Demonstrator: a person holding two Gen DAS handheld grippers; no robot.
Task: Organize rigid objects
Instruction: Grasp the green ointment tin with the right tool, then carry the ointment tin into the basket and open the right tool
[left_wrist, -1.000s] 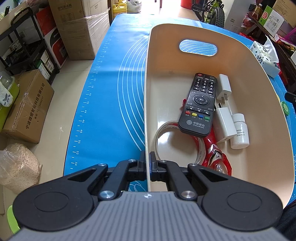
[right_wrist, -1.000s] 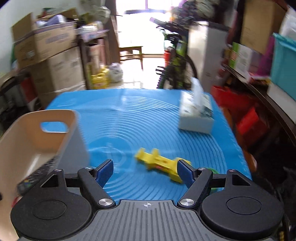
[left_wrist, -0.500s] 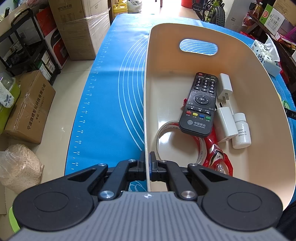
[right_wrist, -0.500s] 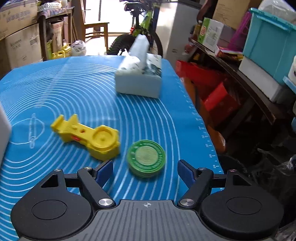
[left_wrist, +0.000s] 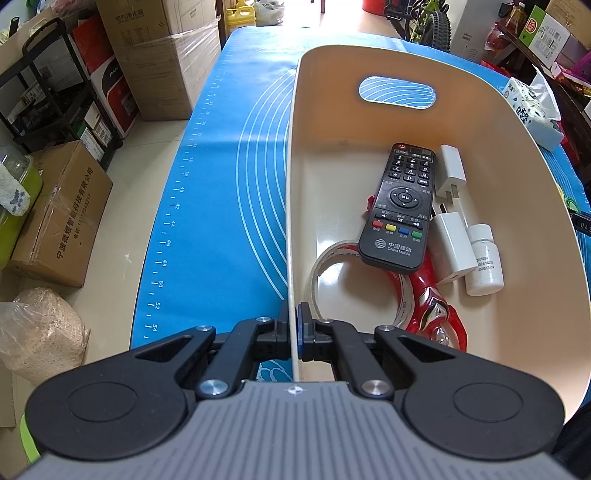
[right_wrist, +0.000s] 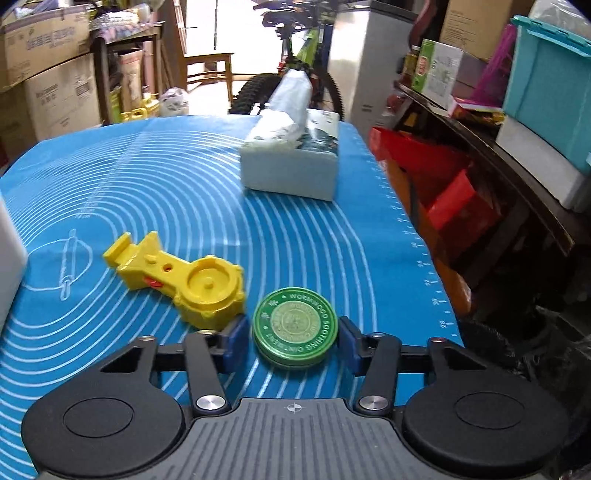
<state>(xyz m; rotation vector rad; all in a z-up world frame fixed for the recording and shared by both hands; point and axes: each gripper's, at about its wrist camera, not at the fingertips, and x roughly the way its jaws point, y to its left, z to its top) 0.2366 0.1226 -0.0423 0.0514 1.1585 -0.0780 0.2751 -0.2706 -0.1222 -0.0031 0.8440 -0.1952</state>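
The green tin (right_wrist: 295, 334) lies flat on the blue mat (right_wrist: 177, 192) between the blue pads of the right gripper (right_wrist: 293, 341), whose jaws have just been closing around it. The right pad sits against the tin's rim; the left pad looks just short of it, so a firm pinch cannot be told. The tin is round and low, its lid ringed with raised lettering around a paler centre disc. Touching or almost touching the left pad is a yellow plastic part (right_wrist: 177, 280) with a round socket at one end and a forked tail at the other. Further back on the mat stands a tissue box (right_wrist: 291, 162).

Only the left wrist view shows the cream bin (left_wrist: 524, 155). The left gripper (left_wrist: 294, 332) has its fingers pressed together on the bin's near wall, one inside and one outside. Inside the bin lie a black remote (left_wrist: 400, 206), two white chargers (left_wrist: 451, 173), a small white bottle (left_wrist: 482, 260), a tape roll (left_wrist: 325, 258) and a red toy (left_wrist: 432, 295) partly under the remote. Cardboard boxes (left_wrist: 62, 214) stand on the floor to the left of the table
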